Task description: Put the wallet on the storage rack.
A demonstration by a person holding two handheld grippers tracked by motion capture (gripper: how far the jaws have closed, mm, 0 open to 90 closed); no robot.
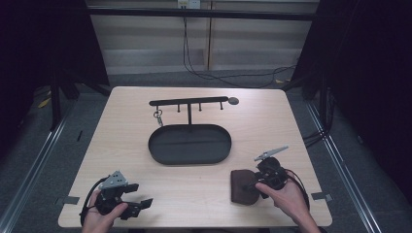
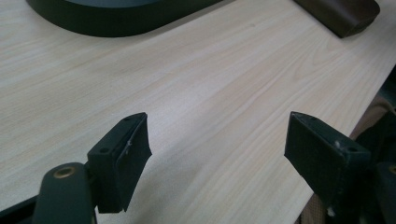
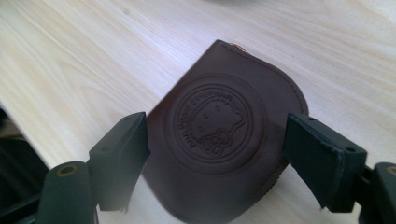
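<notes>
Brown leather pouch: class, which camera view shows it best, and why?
The right gripper view: the pouch sits close, its stamped round emblem clear. The high view shows a small dark shape by the right hand; the left gripper view catches one corner.

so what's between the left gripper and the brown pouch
Only bare wooden table lies between the left gripper and the brown leather pouch, as the left gripper view and the high view show.
</notes>
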